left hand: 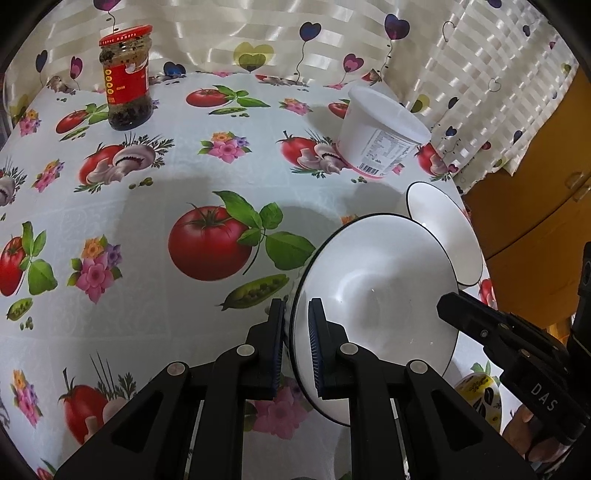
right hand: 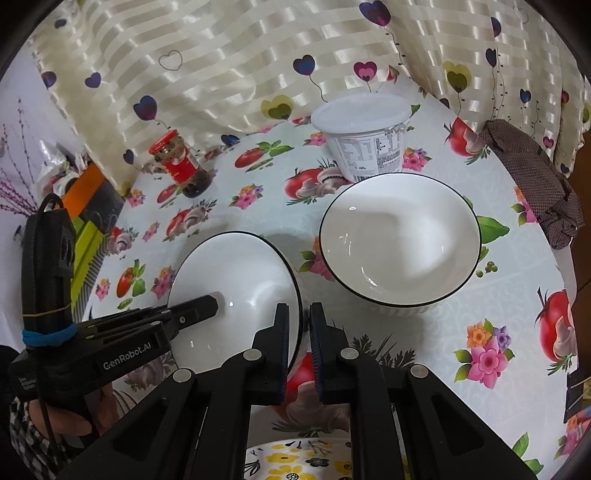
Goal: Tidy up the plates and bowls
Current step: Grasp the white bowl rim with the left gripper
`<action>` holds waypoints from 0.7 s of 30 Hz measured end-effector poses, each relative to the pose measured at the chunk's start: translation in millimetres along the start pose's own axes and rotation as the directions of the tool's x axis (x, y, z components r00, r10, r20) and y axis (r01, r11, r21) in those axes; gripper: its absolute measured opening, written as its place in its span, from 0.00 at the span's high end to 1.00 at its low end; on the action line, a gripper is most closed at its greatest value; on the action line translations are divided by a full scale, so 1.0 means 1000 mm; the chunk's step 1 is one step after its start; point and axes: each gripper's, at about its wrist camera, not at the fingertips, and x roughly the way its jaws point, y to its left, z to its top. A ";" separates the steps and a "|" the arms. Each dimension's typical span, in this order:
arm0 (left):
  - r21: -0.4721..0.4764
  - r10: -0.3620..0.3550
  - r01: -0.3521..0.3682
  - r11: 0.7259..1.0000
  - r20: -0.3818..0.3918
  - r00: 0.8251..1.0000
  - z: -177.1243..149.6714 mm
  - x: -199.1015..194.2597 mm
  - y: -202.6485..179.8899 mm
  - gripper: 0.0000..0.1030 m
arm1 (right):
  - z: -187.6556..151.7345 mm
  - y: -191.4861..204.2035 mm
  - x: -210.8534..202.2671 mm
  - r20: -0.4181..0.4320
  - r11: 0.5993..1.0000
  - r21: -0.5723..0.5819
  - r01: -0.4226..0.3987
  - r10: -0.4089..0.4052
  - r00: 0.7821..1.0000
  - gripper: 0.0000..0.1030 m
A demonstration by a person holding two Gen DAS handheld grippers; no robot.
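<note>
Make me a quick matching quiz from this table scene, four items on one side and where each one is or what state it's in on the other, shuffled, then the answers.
Items:
1. near bowl
2. far bowl
3. glass jar
4. white tub

States:
A. red lid, by the curtain
B. rim clamped by both grippers
C. free on the cloth, untouched
D. white lid, barcode label

Pairs: 1-B, 2-C, 3-A, 4-D

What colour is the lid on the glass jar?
Red, on the glass jar's lid; the left wrist view shows it best.
</note>
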 end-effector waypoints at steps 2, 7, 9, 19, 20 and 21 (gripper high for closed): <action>-0.009 0.006 -0.006 1.000 -0.018 1.000 -0.003 0.006 0.002 0.87 | -0.001 -0.001 0.002 -0.018 1.000 0.008 -0.001 0.001 1.000 0.89; 0.006 0.019 -0.019 1.000 -0.021 1.000 -0.009 0.008 0.001 0.87 | -0.009 0.000 0.006 -0.041 1.000 0.004 0.013 -0.013 0.999 0.87; 0.013 0.028 -0.027 1.000 -0.024 0.999 -0.009 0.008 -0.001 0.87 | -0.010 0.000 0.008 -0.041 1.000 0.006 0.018 -0.018 0.999 0.86; 0.000 -0.004 0.004 1.000 -0.035 0.999 -0.009 0.013 0.004 0.87 | -0.014 0.006 0.033 -0.100 1.000 0.013 0.025 -0.024 0.995 0.70; 0.001 -0.004 0.004 1.000 -0.034 0.999 -0.009 0.013 0.004 0.87 | -0.015 0.005 0.033 -0.099 0.999 0.013 0.040 -0.039 0.994 0.74; 0.001 -0.004 0.004 1.000 -0.034 0.999 -0.009 0.013 0.004 0.87 | -0.014 0.004 0.034 -0.099 0.999 0.013 0.048 -0.047 0.994 0.78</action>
